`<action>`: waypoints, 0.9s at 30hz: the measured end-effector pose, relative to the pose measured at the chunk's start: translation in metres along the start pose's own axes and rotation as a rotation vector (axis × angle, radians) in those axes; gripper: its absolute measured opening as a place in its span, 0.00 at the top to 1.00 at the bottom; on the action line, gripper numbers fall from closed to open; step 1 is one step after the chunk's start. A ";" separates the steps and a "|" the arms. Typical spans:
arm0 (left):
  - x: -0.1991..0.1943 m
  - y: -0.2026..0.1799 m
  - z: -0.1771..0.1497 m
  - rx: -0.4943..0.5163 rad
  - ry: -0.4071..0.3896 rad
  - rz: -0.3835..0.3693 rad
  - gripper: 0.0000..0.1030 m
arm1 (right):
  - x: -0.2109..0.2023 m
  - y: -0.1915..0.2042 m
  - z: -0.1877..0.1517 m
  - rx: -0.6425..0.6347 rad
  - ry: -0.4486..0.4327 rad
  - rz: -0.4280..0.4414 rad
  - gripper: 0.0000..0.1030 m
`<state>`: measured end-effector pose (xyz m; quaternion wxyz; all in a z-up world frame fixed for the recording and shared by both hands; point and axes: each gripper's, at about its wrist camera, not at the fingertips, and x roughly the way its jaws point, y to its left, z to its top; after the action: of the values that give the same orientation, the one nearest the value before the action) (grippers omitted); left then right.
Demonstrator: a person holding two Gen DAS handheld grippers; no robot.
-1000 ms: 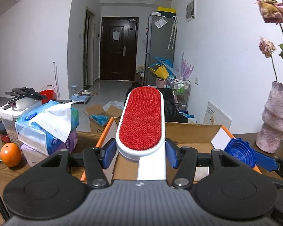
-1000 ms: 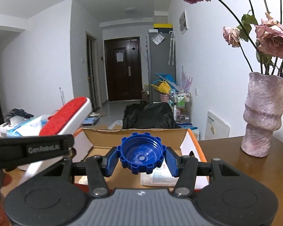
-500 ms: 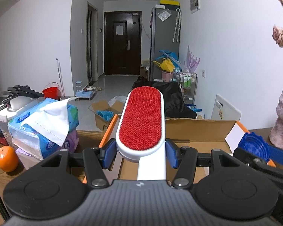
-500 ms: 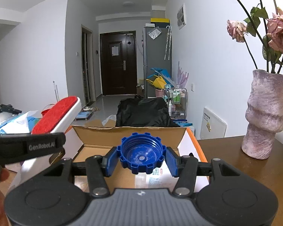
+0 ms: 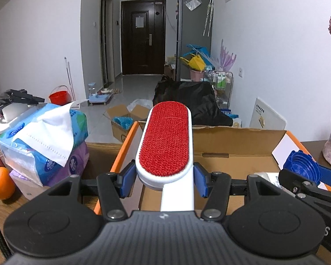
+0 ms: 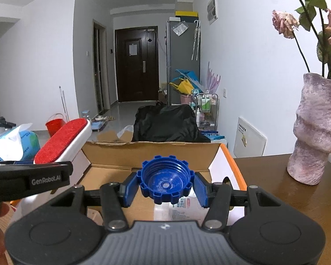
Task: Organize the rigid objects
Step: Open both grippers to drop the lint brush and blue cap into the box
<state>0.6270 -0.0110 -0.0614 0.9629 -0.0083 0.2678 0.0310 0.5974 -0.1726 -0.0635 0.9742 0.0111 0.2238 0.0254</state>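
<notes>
My left gripper [image 5: 164, 182] is shut on a white lint brush with a red pad [image 5: 165, 142], held over the left part of an open cardboard box [image 5: 236, 141]. My right gripper [image 6: 165, 188] is shut on a blue ribbed bottle cap [image 6: 165, 184], held above the same box [image 6: 152, 153]. The cap also shows in the left wrist view [image 5: 303, 170], and the brush in the right wrist view [image 6: 63, 140]. A white labelled packet [image 6: 183, 208] lies inside the box under the cap.
Tissue packs [image 5: 44, 141] and an orange [image 5: 1, 183] sit left of the box on the wooden table [image 6: 275, 187]. A pink vase with dried roses [image 6: 315, 128] stands right of the box. Floor clutter and a black bag [image 6: 167, 123] lie beyond.
Both grippers have dropped and tilted slightly lower over the box. The vase has slid toward the right edge of the left wrist view. Both grips are unchanged.
</notes>
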 end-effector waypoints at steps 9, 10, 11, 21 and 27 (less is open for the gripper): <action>-0.020 0.002 0.006 0.014 -0.051 0.016 0.01 | 0.005 -0.004 0.002 0.007 0.043 -0.022 0.20; -0.023 0.003 0.007 0.012 -0.050 0.014 0.00 | 0.004 -0.004 0.002 0.007 0.039 -0.032 0.15; -0.024 0.004 0.008 0.008 -0.049 0.012 0.00 | 0.002 -0.004 0.002 0.007 0.030 -0.036 0.11; -0.028 0.007 0.009 0.006 -0.046 0.012 0.00 | -0.001 -0.005 0.002 -0.001 0.041 -0.040 0.03; -0.029 0.008 0.009 0.000 -0.047 0.018 0.00 | -0.003 -0.004 0.001 0.002 0.046 -0.044 0.01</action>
<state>0.6061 -0.0039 -0.0382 0.9687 -0.0051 0.2451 0.0398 0.5950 -0.1763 -0.0611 0.9692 0.0063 0.2462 0.0040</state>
